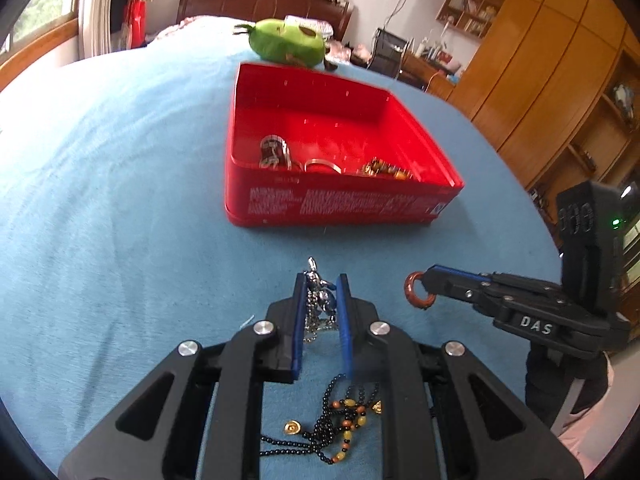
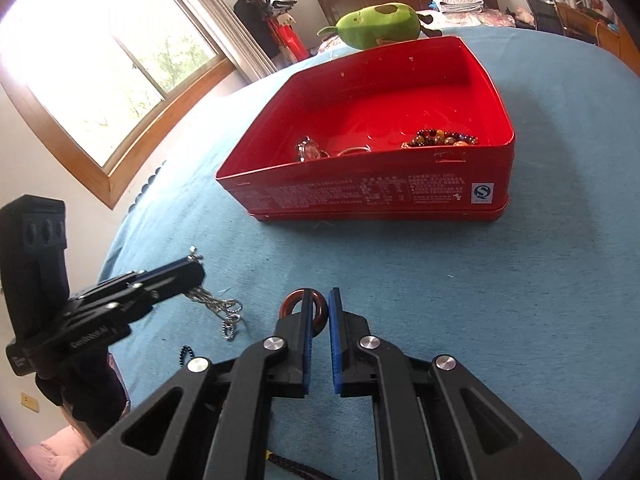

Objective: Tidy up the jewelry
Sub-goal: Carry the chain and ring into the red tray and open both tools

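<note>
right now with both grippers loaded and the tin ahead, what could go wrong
1. The silver chain hangs loose below the left gripper; on the way to the red tin it could snag the near wall or slip out.
2. The right gripper seems to grip the reddish-brown ring only at one edge, so it might twist free and drop onto the blue bedspread.
3. The black bead necklace lies under the left gripper and could get dragged.
</note>
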Motion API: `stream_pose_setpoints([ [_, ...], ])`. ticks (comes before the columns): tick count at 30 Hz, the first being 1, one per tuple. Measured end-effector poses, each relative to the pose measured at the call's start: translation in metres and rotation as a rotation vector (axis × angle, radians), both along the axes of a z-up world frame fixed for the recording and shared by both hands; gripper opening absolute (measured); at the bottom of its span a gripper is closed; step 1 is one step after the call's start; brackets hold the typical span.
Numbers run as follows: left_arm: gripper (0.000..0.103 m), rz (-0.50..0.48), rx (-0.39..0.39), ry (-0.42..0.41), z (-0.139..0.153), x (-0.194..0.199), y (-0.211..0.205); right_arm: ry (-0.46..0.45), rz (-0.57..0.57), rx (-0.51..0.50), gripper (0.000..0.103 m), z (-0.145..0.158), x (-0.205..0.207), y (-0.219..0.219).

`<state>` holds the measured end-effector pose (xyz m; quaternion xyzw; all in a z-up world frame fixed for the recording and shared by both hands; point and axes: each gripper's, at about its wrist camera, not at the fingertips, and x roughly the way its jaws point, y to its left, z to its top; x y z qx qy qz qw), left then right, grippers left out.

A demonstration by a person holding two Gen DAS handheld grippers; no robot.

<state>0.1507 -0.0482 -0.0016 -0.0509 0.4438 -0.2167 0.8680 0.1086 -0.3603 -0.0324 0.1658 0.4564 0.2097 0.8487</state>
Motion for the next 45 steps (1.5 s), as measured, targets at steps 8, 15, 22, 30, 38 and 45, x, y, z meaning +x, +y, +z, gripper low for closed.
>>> stream_pose_setpoints([
  [8,0.013,0.016,-0.007,-0.041,0.033,-0.002,0.013,-0.023,-0.007,0.032,0.007,0.024,0.000,-0.010],
  [15,0.013,0.015,0.000,-0.093,0.069,0.009,0.009,-0.038,-0.029,0.005,0.007,0.060,0.019,-0.024],
  [22,0.013,0.008,-0.014,-0.163,0.111,0.043,-0.011,-0.071,-0.060,-0.032,0.007,0.097,0.057,-0.034],
  [30,0.013,0.009,-0.019,-0.162,0.111,0.119,-0.048,-0.024,-0.099,-0.073,0.007,0.086,0.132,-0.038],
  [38,0.013,0.016,0.035,-0.045,0.050,0.198,-0.071,0.109,-0.111,-0.128,0.007,0.028,0.207,-0.035],
  [45,0.014,0.020,0.068,0.058,0.008,0.239,-0.074,0.157,-0.120,-0.164,0.012,0.002,0.234,-0.031],
])
